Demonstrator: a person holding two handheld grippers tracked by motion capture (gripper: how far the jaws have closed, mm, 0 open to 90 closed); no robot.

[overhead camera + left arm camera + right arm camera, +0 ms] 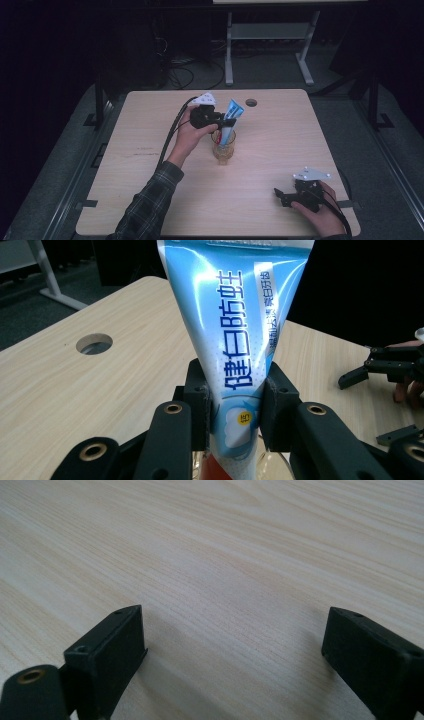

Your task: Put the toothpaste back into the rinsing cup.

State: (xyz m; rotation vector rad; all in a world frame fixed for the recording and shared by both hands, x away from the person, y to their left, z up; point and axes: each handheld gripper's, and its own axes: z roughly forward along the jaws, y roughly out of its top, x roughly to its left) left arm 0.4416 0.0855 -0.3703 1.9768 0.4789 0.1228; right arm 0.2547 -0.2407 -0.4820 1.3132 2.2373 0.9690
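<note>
Light wood tabletop [280, 150] fills mid-frame. Dead centre, the left gripper [227, 121] has its jaws pinching a blue toothpaste tube [231, 117] standing nearly upright, crimped end up, in a glass cup [223, 148]. Lower right, right gripper [281, 196] rests with jaws spread.

Left gripper [226, 121] raised toward twelve o'clock, jaws clamped together around something. Right gripper [281, 196] low at four o'clock, jaws spread wide.

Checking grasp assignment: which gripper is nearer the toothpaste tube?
Left. The left gripper is clamped on the toothpaste tube above the glass cup; the right gripper rests open at the table's near right corner.
</note>
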